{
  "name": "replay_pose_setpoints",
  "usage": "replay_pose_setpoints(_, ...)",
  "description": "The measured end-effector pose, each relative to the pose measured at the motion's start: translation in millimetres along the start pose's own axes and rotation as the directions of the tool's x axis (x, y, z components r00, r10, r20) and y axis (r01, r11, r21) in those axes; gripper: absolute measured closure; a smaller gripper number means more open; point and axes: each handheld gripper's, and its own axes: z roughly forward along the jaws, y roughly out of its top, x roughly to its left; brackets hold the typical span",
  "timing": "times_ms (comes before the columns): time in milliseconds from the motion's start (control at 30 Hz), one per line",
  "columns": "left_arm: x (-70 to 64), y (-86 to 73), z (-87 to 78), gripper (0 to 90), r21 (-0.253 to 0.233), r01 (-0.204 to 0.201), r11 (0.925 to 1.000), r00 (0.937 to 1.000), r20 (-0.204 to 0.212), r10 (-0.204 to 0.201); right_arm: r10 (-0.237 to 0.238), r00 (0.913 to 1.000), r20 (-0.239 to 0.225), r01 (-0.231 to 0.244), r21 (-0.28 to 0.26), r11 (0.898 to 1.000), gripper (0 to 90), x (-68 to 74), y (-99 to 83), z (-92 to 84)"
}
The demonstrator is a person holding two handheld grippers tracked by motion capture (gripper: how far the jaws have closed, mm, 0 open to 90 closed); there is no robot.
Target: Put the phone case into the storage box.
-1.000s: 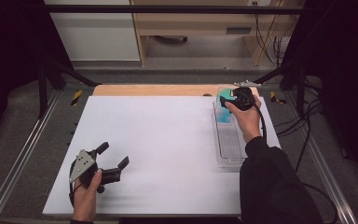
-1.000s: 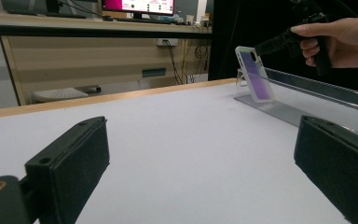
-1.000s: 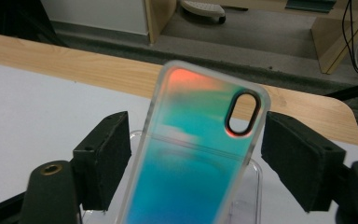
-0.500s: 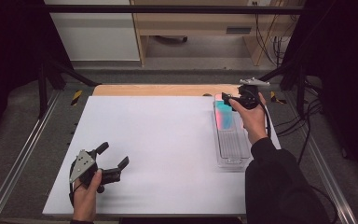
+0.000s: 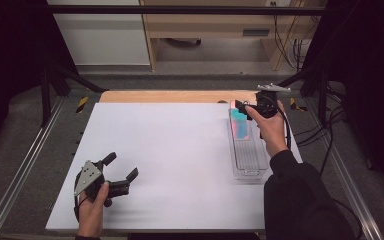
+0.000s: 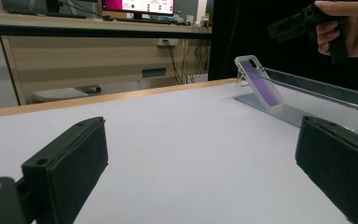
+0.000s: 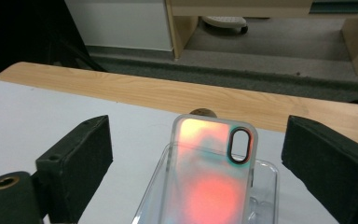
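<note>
An iridescent phone case (image 5: pixel 239 122) with a clear rim leans upright against the far end of a clear plastic tray (image 5: pixel 250 160) at the right of the white board. My right gripper (image 5: pixel 240 107) hovers just above and behind it. Its jaws have just been opening and now stand wide apart. In the right gripper view the phone case (image 7: pixel 205 186) sits ahead between the pads of the right gripper (image 7: pixel 209 158), and neither pad touches it. My left gripper (image 5: pixel 122 166) rests open at the board's front left with nothing in it. The left gripper view shows the left gripper (image 6: pixel 200 158), the phone case (image 6: pixel 261 84) and the tray (image 6: pixel 317 93).
The white board (image 5: pixel 170 150) lies on a wooden tabletop (image 5: pixel 175 96) whose far strip shows. Metal rails (image 5: pixel 25 165) run along both sides, and cables (image 5: pixel 310 135) trail at the right. A desk and cabinets stand beyond the table.
The right gripper's jaws have spread and come off the phone case, which stays leaning in the tray's far end. The left hand has not moved.
</note>
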Motion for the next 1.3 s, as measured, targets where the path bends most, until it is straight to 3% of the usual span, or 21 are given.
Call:
replay_pose_setpoints(667,1.0,0.4,-0.7,1.6,-0.001,0.008,1.0000,1.0000,-0.004,-0.008,0.053,0.9971,-0.055,-0.053,-0.008,0.999,5.7,1.2,-0.5,-1.1)
replay_pose_setpoints(1300,1.3,0.8,-1.5,1.5,-0.002,0.007,1.0000,1.0000,-0.002,-0.007,0.033,0.9945,-0.099,-0.037,-0.040,0.999,4.8,8.3,-1.8,-7.4)
